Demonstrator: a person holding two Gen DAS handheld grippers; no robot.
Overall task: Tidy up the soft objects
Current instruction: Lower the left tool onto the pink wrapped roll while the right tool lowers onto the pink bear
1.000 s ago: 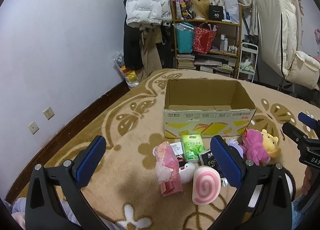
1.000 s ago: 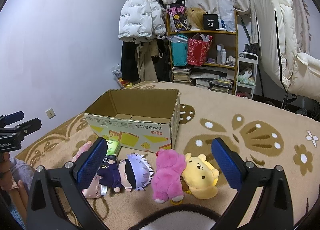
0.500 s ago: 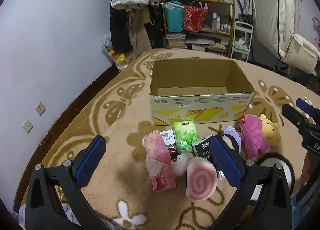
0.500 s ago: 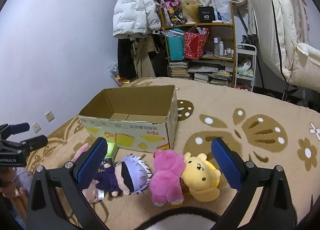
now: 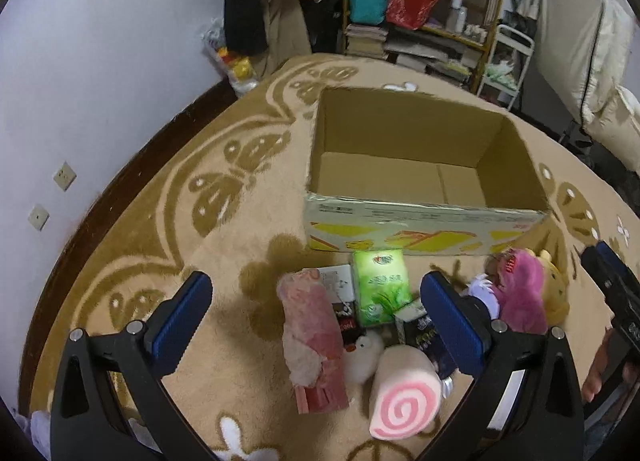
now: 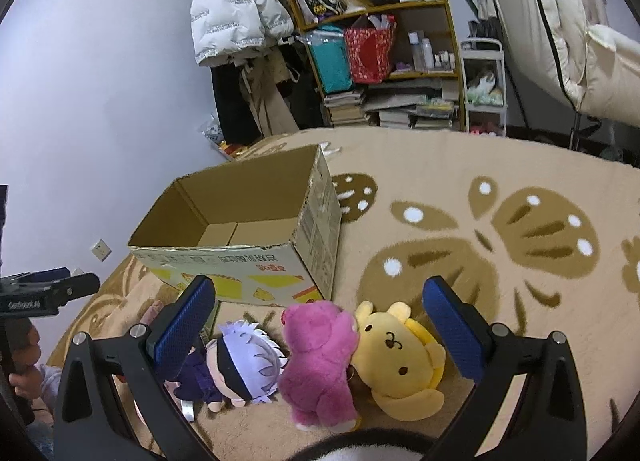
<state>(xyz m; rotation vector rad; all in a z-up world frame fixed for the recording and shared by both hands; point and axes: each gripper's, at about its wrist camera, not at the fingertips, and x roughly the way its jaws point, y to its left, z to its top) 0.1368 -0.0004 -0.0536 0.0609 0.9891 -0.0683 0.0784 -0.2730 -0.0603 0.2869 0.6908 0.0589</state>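
Observation:
An empty cardboard box [image 5: 424,221] [image 6: 240,261] stands on a beige carpet. In front of it lie a pink rolled cloth [image 5: 312,329], a green tissue pack [image 5: 382,287], a small white plush [image 5: 362,353] and a pink swirl roll plush [image 5: 404,397]. My left gripper [image 5: 316,313] hovers open above them. In the right wrist view a pink bear plush [image 6: 320,361], a yellow bear plush [image 6: 396,357] and a white-haired doll [image 6: 244,361] lie side by side under my open right gripper [image 6: 320,321].
A cluttered shelf [image 6: 380,61] with bags and books stands at the far wall beside hanging coats [image 6: 236,13]. A cream quilt [image 6: 580,41] hangs at the right. The purple wall [image 5: 80,61] runs along the left. A hand [image 6: 24,365] grips the left tool's handle.
The left gripper has moved forward and tilted down over the cloth and tissue pack. The right gripper has come closer to the plush toys. Both stayed open.

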